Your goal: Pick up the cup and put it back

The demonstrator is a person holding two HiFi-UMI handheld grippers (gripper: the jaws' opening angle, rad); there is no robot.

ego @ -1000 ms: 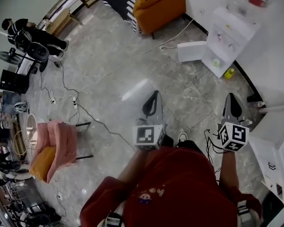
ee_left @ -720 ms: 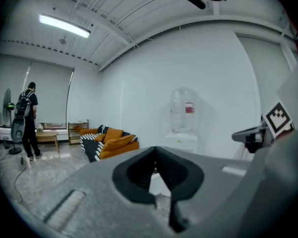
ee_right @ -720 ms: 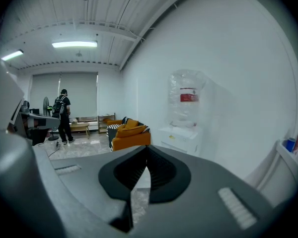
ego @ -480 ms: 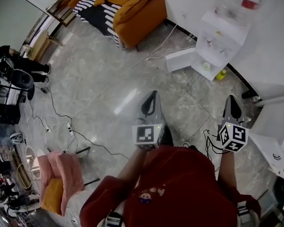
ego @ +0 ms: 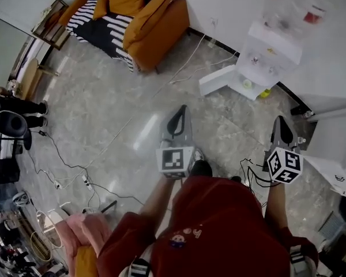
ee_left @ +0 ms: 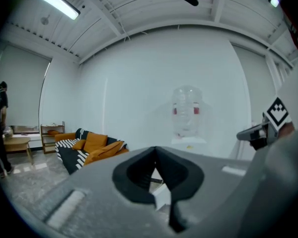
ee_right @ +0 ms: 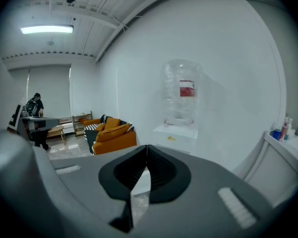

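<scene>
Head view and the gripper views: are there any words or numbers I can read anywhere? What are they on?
No text here can be read.
Red label on the water bottle: too blurred to read.
Small print on the red shirt: too small to read.
Marker cubes: only black-and-white square patterns, no words or numbers.

Sofa [ego: 139,23] stands left of the water dispenser [ego: 272,46].

red sweatshirt [ego: 219,224] — small chest print [ego: 181,239]
</scene>
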